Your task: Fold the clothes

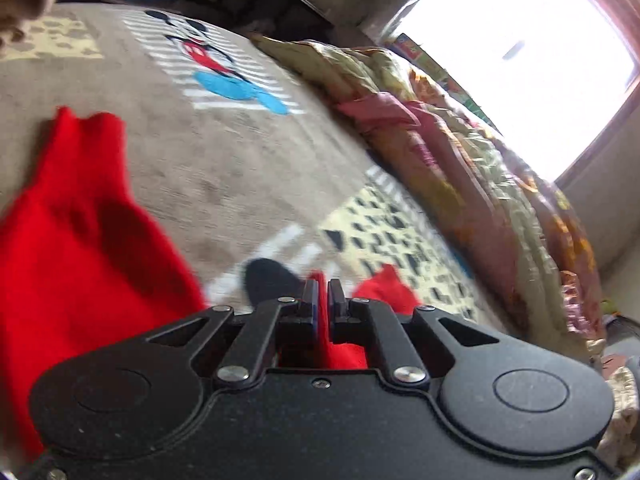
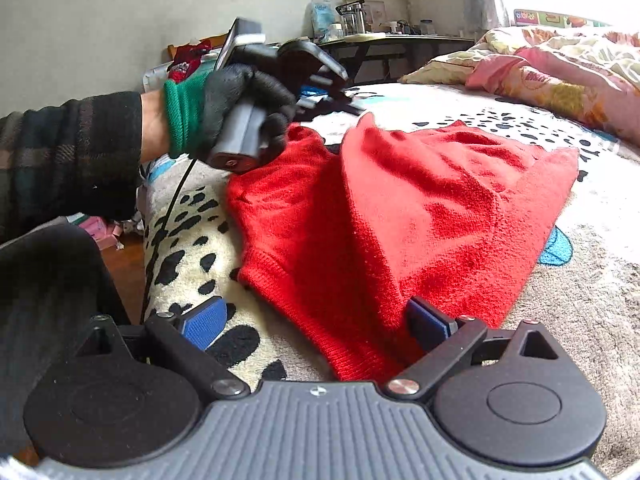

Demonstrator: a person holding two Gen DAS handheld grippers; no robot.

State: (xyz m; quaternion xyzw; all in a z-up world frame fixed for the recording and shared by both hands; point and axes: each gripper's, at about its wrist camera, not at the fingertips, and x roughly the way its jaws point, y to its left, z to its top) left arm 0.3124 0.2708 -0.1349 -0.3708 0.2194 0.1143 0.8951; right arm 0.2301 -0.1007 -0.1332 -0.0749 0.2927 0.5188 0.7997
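Left gripper [image 1: 323,294] clamped on fuzzy red knit sweater [image 2: 420,208]; right gripper [image 2: 320,320] wide, empty. Carry fold across evenly, edges aligned.

Home bedroom, bed under a cartoon-print blanket [image 1: 224,128], rumpled floral quilt [image 1: 460,152], bright window [image 1: 516,68], cluttered side table [image 2: 400,40]

L tool [image 1: 323,286] jaws pinched tight (gloved hand [image 2: 236,108] on grip), R tool [image 2: 316,320] jaws wide apart
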